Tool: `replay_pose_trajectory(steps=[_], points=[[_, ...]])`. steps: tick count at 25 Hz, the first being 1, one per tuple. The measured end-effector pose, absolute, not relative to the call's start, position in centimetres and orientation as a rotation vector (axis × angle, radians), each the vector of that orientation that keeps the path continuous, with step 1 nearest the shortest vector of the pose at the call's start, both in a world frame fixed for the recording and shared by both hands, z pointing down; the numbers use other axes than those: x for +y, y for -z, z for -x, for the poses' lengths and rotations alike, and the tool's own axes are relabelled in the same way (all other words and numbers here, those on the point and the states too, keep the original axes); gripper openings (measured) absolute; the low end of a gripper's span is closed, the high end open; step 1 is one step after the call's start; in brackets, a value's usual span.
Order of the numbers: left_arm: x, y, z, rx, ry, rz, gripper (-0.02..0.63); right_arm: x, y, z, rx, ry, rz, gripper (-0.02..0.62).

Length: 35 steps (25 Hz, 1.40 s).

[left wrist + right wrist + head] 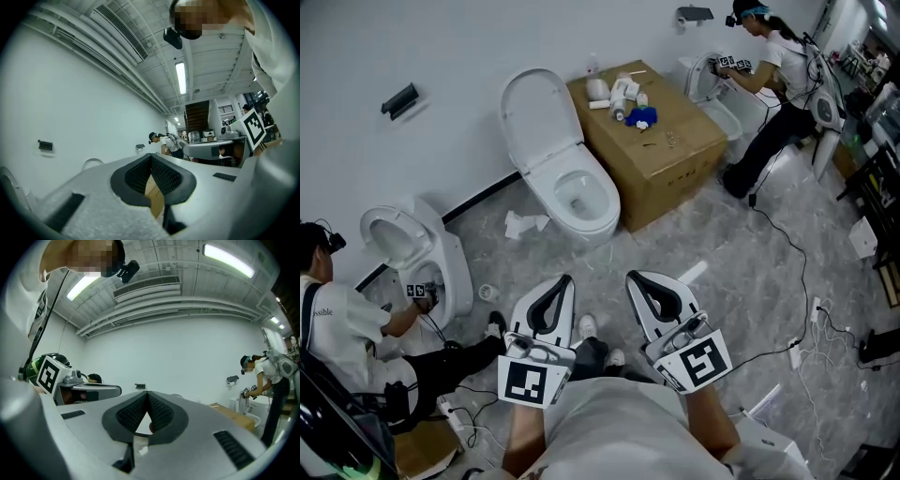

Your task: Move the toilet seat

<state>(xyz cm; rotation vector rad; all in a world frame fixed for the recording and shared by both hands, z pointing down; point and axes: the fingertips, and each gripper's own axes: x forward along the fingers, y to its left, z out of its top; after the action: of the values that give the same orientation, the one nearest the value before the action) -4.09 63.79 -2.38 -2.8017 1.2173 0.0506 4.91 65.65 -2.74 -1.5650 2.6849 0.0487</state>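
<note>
A white toilet (581,202) stands ahead of me by the wall, its seat and lid (540,117) raised upright against the wall. My left gripper (564,281) and right gripper (634,278) hang side by side in front of my body, well short of the toilet, pointing level. Both are shut with nothing between the jaws. In the left gripper view the left gripper (151,156) shows its tips met; the right gripper (146,394) looks the same in the right gripper view. The raised lid (92,163) peeks over the left jaw.
A cardboard box (656,141) with bottles and a blue item sits right of the toilet. Crumpled paper (523,225) lies on the floor at its left. One person crouches at a toilet (422,248) at left, another bends at a toilet (717,89) at right. Cables (811,309) trail over the floor.
</note>
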Motion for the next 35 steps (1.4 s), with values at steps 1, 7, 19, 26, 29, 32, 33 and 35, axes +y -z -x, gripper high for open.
replay_pose_trajectory(steps=[1, 7, 19, 26, 29, 32, 33, 35], points=[[63.0, 2.3, 4.0, 1.212, -0.047, 2.808, 0.009, 64.9, 2.7, -4.9, 2.684, -0.050, 1.571, 0.011], [57.6, 1.8, 4.0, 1.196, -0.040, 2.857, 0.009, 59.6, 2.5, -4.8, 2.689, -0.042, 1.605, 0.011], [48.6, 1.6, 4.8, 1.129, -0.061, 2.917, 0.009, 51.0, 2.2, -3.6, 2.677, -0.030, 1.691, 0.012], [44.8, 1.0, 3.6, 1.124, -0.059, 2.943, 0.009, 46.9, 1.9, -4.8, 2.670, -0.020, 1.711, 0.012], [42.8, 0.4, 2.4, 1.138, -0.035, 2.943, 0.009, 44.8, 1.7, -6.0, 2.673, -0.011, 1.690, 0.012], [40.9, 0.1, 0.9, 1.164, -0.025, 2.929, 0.009, 42.6, 1.4, -7.3, 2.687, -0.010, 1.658, 0.011], [40.3, 0.1, 0.4, 1.174, -0.021, 2.926, 0.009, 41.9, 1.3, -7.8, 2.693, -0.008, 1.646, 0.012], [39.3, 0.1, -0.8, 1.190, -0.013, 2.918, 0.009, 40.7, 1.1, -8.9, 2.702, 0.002, 1.625, 0.012]])
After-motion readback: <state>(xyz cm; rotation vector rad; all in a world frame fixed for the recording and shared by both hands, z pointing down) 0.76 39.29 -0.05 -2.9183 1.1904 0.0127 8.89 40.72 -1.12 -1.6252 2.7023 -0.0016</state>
